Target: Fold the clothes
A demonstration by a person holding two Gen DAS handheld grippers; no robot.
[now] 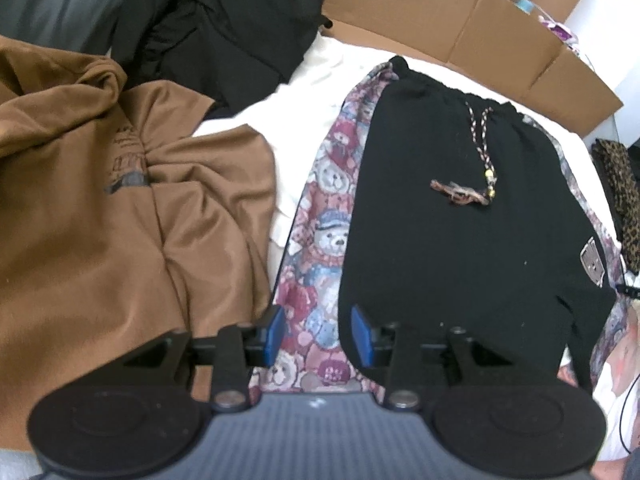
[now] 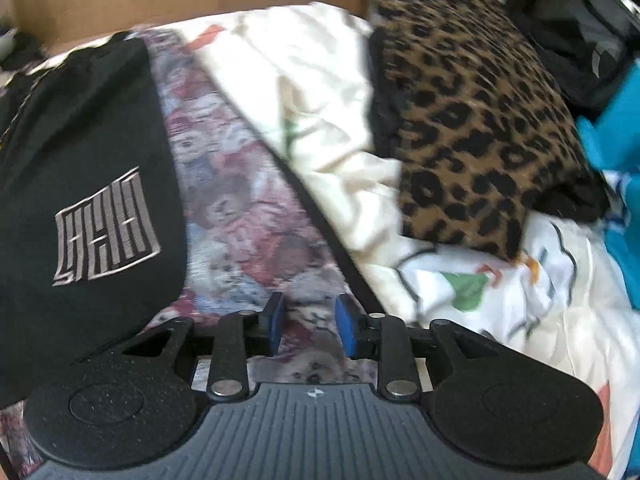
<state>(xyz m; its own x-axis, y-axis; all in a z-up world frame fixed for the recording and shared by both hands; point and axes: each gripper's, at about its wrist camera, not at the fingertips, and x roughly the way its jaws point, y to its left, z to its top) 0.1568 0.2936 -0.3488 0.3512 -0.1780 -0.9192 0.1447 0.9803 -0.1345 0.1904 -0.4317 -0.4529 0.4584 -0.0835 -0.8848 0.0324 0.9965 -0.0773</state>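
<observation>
Two grippers show, one in each wrist view, and both have their blue pads parted with nothing between them. From the left wrist, going left to right: one brown hoodie (image 1: 100, 208) lies crumpled at the left, one heap of black clothing (image 1: 216, 44) sits behind it, and a white sheet (image 1: 296, 100) shows between them and the one pair of black shorts (image 1: 452, 232). The shorts lie flat, with a teddy-bear print panel (image 1: 320, 240) down their left side and one drawstring (image 1: 482, 148) trailing from the waistband. The left gripper (image 1: 318, 334) hangs over the print panel at the hem, its right pad at the black edge. Flattened cardboard (image 1: 440, 12) stands behind.

From the right wrist: one grey logo patch (image 2: 106, 226) sits on the black fabric at left, with the bear print to its right under the right gripper (image 2: 308, 328). Further right lie the white printed sheet (image 2: 312, 92), one folded leopard-print garment (image 2: 476, 128), and something turquoise (image 2: 618, 120) at the edge.
</observation>
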